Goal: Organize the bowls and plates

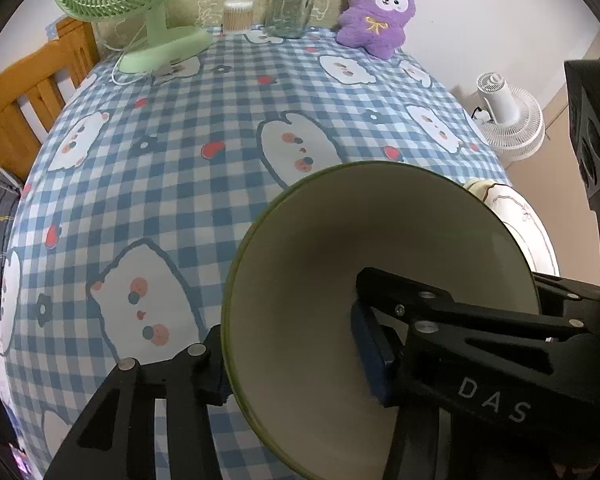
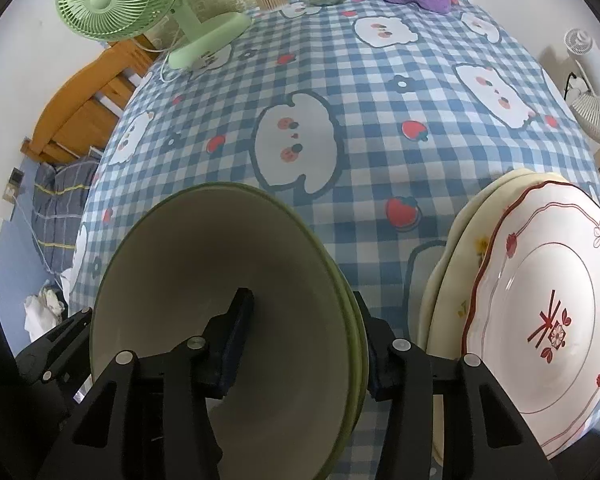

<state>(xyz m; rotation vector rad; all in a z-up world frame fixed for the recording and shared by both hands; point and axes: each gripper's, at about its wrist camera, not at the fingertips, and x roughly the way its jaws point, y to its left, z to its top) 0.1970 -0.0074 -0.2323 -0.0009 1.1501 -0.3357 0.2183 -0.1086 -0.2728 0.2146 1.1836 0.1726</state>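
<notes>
While the left gripper [image 1: 296, 364] pinches the green bowl [image 1: 340, 280] wall between its fingers, the bowl sits tilted left of the plate stack [image 1: 528, 224], for lifting | right wrist: right gripper [image 2: 304, 344] clamps both nested rims, keeping the bowls together beside the plates on the table [image 2: 380, 120].

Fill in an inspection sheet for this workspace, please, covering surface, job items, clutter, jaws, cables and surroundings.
Surface: table under a blue checked cloth.
Job's things: green bowls, nested, straddled by both grippers; stacked plates to the right.
Clutter: green fan, glass jar, cotton swab tub, purple plush toy along the far edge.
Grippers: left gripper and right gripper each have one finger inside the rim, one outside.
Cables: white cord by the fan base.
Surroundings: wooden bed frame, white fan.
</notes>
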